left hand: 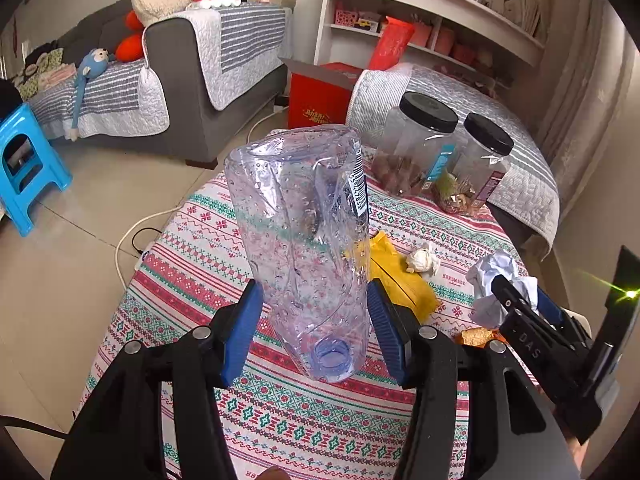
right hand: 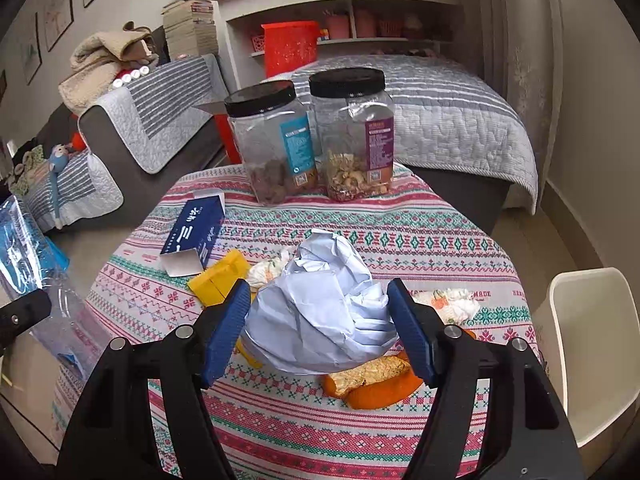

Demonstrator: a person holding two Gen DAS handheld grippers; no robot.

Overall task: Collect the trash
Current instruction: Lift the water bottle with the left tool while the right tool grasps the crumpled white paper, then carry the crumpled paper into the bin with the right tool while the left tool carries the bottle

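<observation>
A crushed clear plastic bottle (left hand: 300, 220) stands neck-down between the blue pads of my left gripper (left hand: 314, 292), which is shut on it above the patterned tablecloth (left hand: 280, 416). The bottle (right hand: 60, 312) also shows at the left edge of the right wrist view. My right gripper (right hand: 318, 292) is shut on a crumpled white paper ball (right hand: 320, 320), both pads pressing its sides. In the left wrist view that right gripper (left hand: 516, 292) holds the paper ball (left hand: 492, 272) at the right. On the cloth lie a yellow wrapper (right hand: 218, 280), tissues (right hand: 266, 272), orange peel (right hand: 376, 394) and a blue carton (right hand: 196, 232).
Two black-lidded jars (right hand: 272, 140) (right hand: 354, 128) stand at the table's far edge. A white bin (right hand: 592, 344) sits beside the table at the right. A grey sofa (left hand: 192, 92), a blue stool (left hand: 24, 160) and floor cables (left hand: 132, 236) lie to the left.
</observation>
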